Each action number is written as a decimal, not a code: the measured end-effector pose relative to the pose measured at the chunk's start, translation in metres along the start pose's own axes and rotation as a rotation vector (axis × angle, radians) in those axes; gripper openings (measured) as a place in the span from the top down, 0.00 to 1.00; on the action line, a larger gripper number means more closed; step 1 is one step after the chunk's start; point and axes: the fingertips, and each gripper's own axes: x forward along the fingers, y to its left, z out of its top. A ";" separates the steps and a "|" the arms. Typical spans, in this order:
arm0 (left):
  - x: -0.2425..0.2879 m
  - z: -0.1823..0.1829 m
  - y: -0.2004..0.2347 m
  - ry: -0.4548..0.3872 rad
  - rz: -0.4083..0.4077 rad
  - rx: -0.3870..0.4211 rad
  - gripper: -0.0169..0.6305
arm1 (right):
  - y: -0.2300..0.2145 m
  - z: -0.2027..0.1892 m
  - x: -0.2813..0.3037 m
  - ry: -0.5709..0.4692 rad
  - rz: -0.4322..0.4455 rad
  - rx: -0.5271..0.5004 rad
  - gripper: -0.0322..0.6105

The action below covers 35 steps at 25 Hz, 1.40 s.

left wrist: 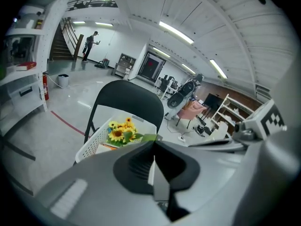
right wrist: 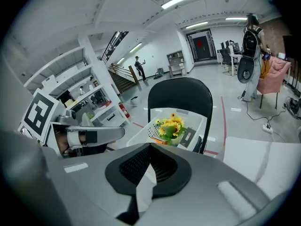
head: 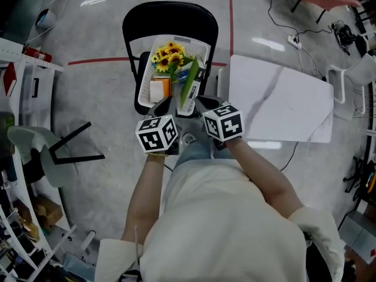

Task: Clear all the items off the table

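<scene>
A white basket stands on the seat of a black folding chair. It holds yellow sunflowers, an orange-and-white box, a green flat item and a dark packet. My left gripper and right gripper hang side by side just in front of the basket's near rim, both shut with nothing between the jaws. The left gripper view has its closed tips under the sunflowers. In the right gripper view the closed tips sit below the basket. The white marble-look table is bare.
The table stands right of the chair, close to my right arm. A grey chair and white shelving fill the left side. Cables and a power strip lie on the floor at the back right. A red line crosses the floor.
</scene>
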 end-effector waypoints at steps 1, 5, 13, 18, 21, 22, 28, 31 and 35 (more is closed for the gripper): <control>-0.004 0.001 -0.003 -0.007 0.002 0.002 0.96 | 0.001 0.001 -0.003 -0.007 0.003 -0.007 0.95; -0.020 0.003 -0.016 -0.038 0.010 0.013 0.96 | 0.005 0.003 -0.017 -0.043 0.014 -0.033 0.95; -0.046 0.000 -0.043 -0.090 0.019 0.060 0.96 | 0.011 0.005 -0.051 -0.137 0.041 -0.057 0.95; -0.058 -0.009 -0.058 -0.101 0.017 0.090 0.96 | 0.014 -0.004 -0.067 -0.169 0.049 -0.061 0.95; -0.062 -0.015 -0.067 -0.106 0.012 0.104 0.96 | 0.018 -0.006 -0.077 -0.199 0.057 -0.073 0.95; -0.063 -0.017 -0.069 -0.108 0.010 0.107 0.96 | 0.019 -0.006 -0.079 -0.207 0.062 -0.079 0.95; -0.064 -0.019 -0.079 -0.109 0.010 0.130 0.96 | 0.022 -0.007 -0.090 -0.234 0.068 -0.118 0.95; -0.065 -0.021 -0.080 -0.107 0.012 0.131 0.96 | 0.025 -0.007 -0.092 -0.242 0.070 -0.126 0.95; -0.065 -0.020 -0.080 -0.107 0.014 0.136 0.96 | 0.025 -0.004 -0.091 -0.248 0.072 -0.133 0.95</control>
